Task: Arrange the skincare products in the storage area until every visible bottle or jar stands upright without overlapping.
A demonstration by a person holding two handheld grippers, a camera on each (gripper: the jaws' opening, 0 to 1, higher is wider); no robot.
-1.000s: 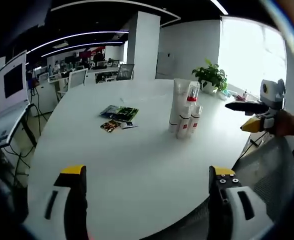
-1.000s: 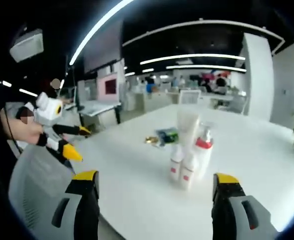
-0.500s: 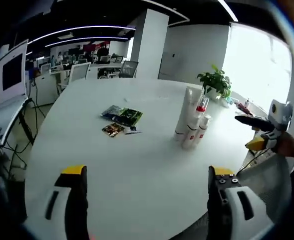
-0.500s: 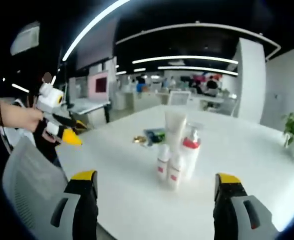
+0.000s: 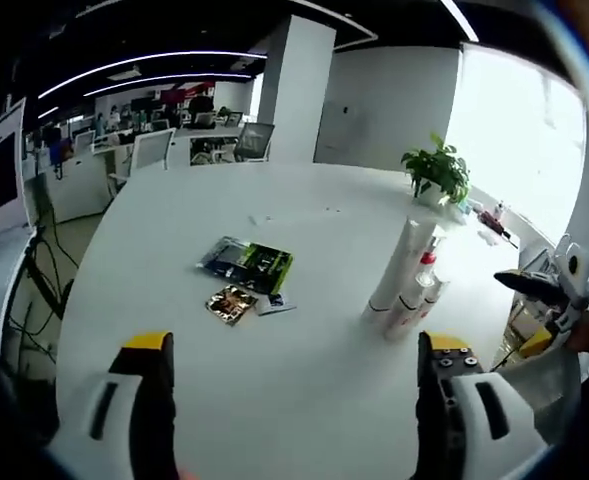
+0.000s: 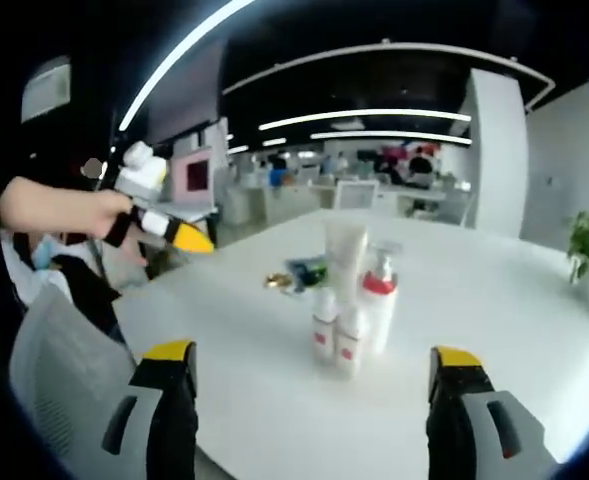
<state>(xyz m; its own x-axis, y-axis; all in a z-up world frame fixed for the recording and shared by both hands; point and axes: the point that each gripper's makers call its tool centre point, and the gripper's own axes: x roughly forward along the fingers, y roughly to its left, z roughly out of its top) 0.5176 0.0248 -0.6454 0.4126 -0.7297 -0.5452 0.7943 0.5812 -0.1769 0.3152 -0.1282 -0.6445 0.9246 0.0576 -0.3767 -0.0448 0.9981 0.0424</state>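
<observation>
A tight cluster of white skincare products (image 6: 349, 300) stands upright on the round white table (image 6: 494, 300): a tall white tube (image 6: 344, 260), a pump bottle with a red collar (image 6: 378, 300) and two small bottles with red labels (image 6: 323, 326). In the left gripper view the same cluster (image 5: 406, 285) stands at right of centre. My left gripper (image 5: 292, 380) is open above the table's near part, well short of the bottles. My right gripper (image 6: 314, 385) is open too, with the cluster ahead between its jaws. The left gripper (image 6: 159, 215) shows at upper left in the right gripper view; the right gripper (image 5: 549, 295) shows at the right edge.
Flat sachets and a green packet (image 5: 249, 265) lie on the table left of the bottles. A potted plant (image 5: 436, 172) stands at the far edge. A mesh chair back (image 6: 59, 370) is beside the table. Office desks and chairs lie beyond.
The left gripper has risen and looks down more steeply on the table. In the right gripper view the left gripper has moved up and rightwards. The bottles have not moved.
</observation>
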